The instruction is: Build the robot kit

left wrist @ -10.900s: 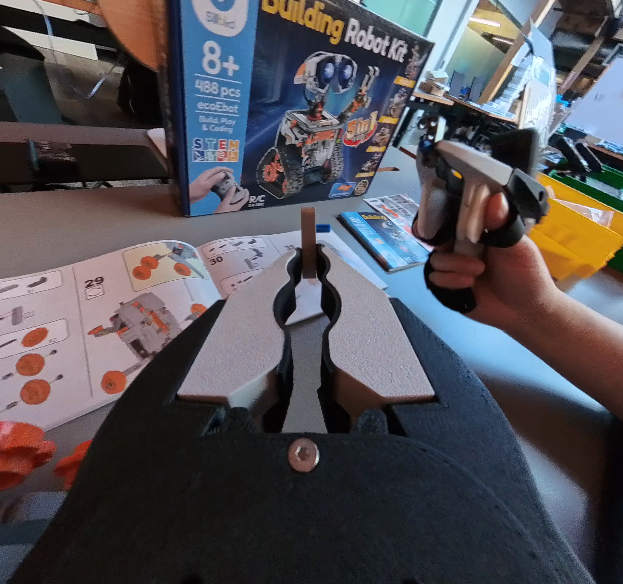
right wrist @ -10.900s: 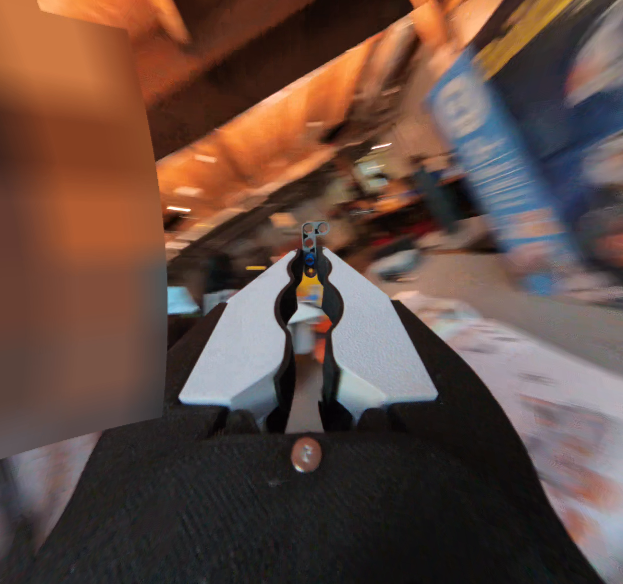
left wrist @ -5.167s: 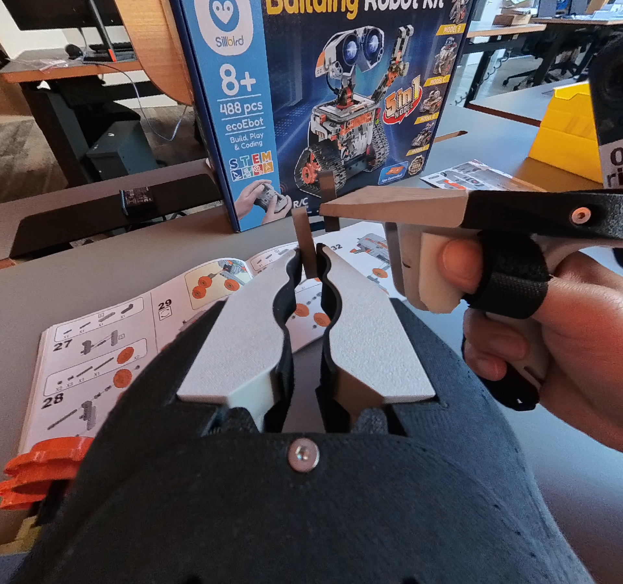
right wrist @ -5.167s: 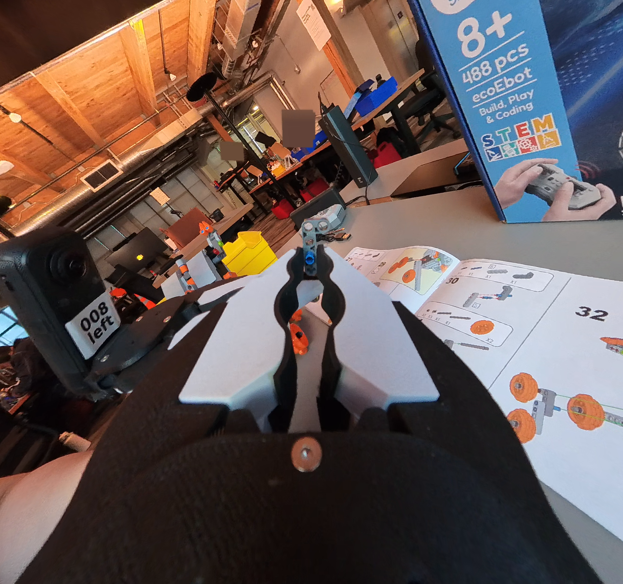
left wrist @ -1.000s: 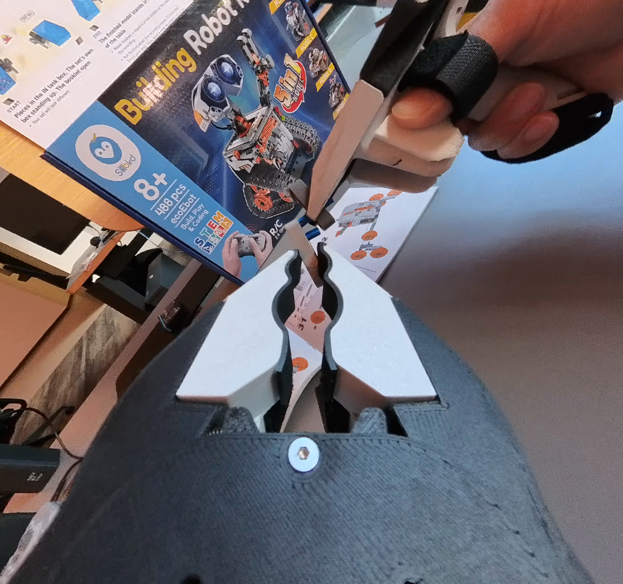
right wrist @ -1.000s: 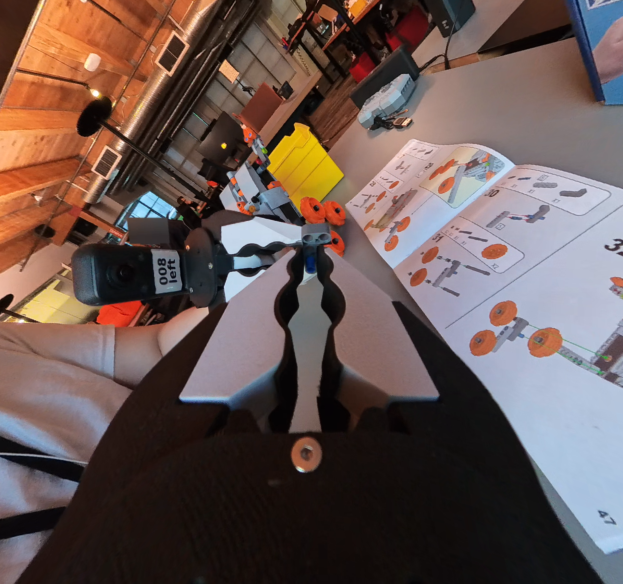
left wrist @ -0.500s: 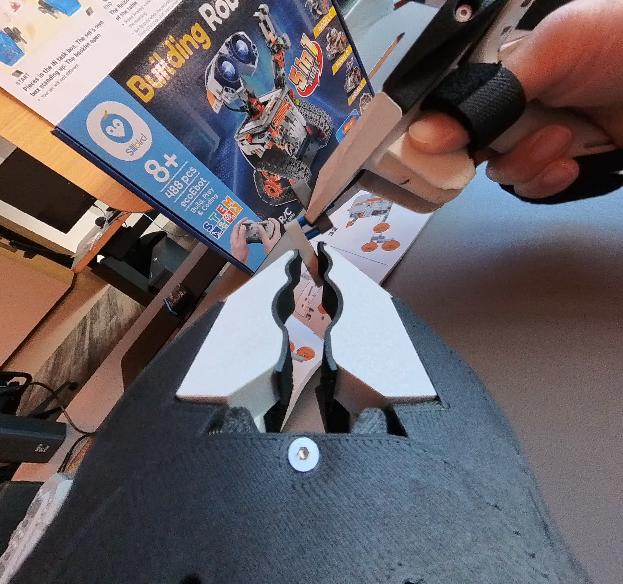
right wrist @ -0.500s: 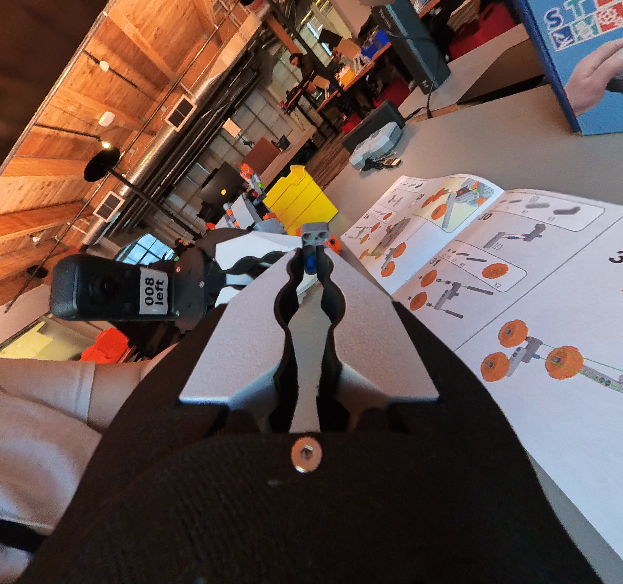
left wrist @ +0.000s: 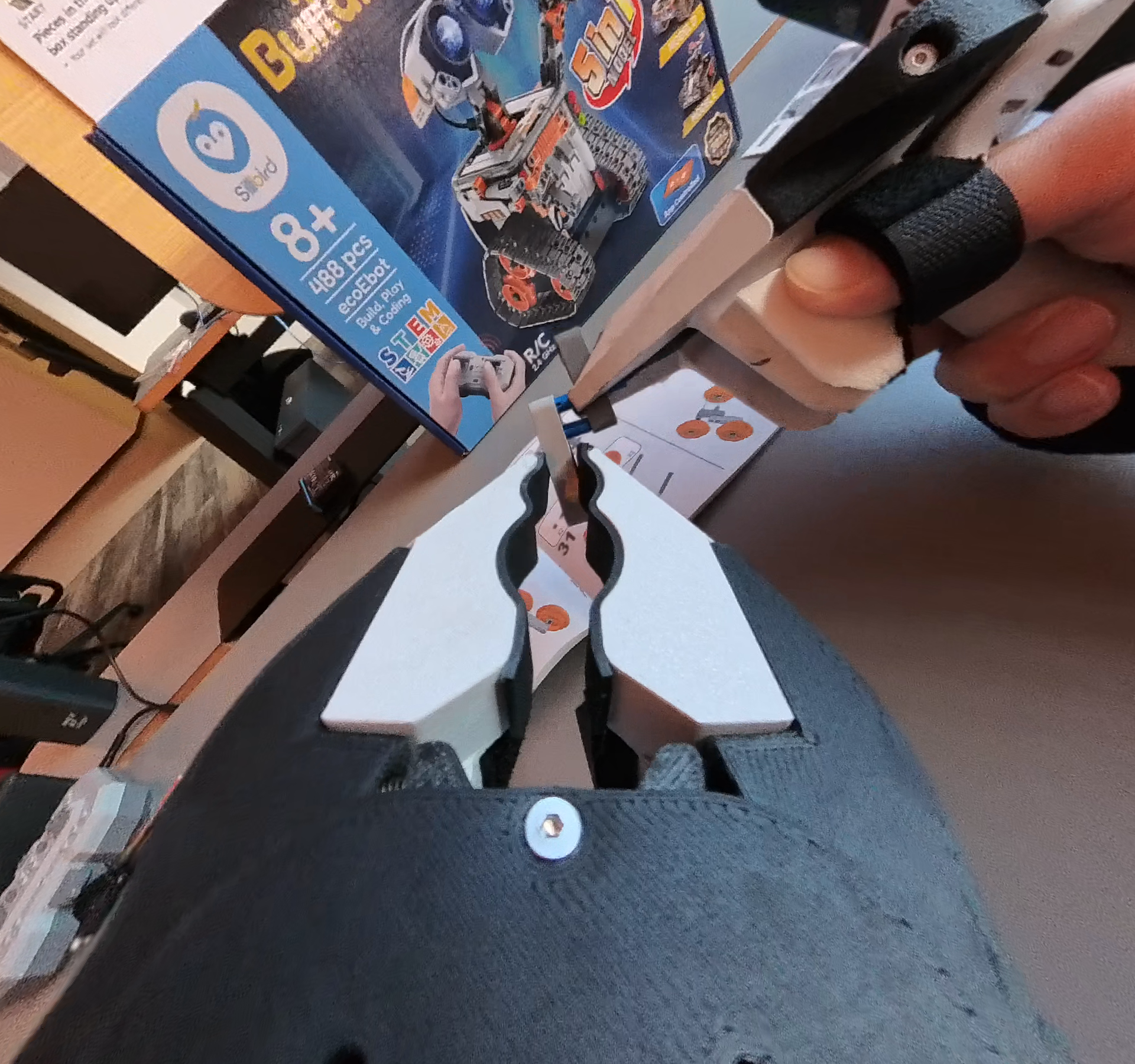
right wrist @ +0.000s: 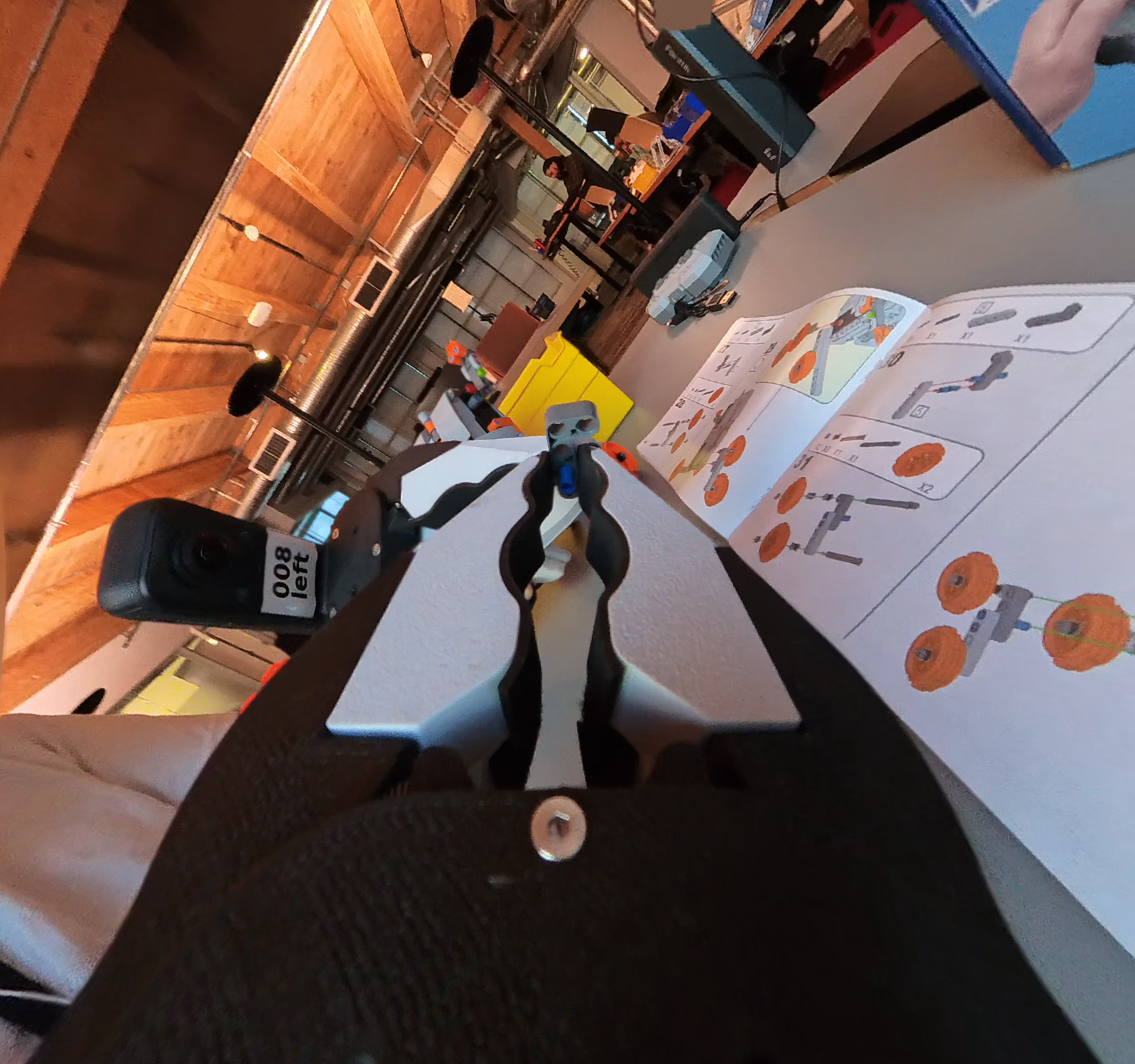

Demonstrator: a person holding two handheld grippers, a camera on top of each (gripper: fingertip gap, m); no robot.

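In the left wrist view, my left gripper point(left wrist: 562, 460) is shut on a flat light grey beam point(left wrist: 553, 445) that sticks up past its tips. My right gripper point(left wrist: 588, 405) reaches in from the upper right, held by a hand point(left wrist: 1013, 310). It is shut on a small grey connector point(right wrist: 571, 423) fitted with a blue pin point(left wrist: 568, 414), and the pin's end touches the beam's top. In the right wrist view, my right gripper point(right wrist: 568, 463) holds that connector and pin point(right wrist: 565, 474). The left gripper's fingers point(right wrist: 454, 472) meet it from the left.
A blue robot-kit box point(left wrist: 430, 144) stands behind, on the grey table point(left wrist: 952, 635). An open instruction booklet point(right wrist: 921, 482) lies under the grippers. A yellow bin point(right wrist: 565, 383), an orange wheel point(right wrist: 617, 457) and a grey device with a cable point(right wrist: 694, 279) sit farther off. Both grippers' tips are close together, under 4 cm apart.
Both grippers stayed shut on their parts. The right gripper's tip closed in on the left gripper's beam, so the blue pin now touches it. Both views tilted.
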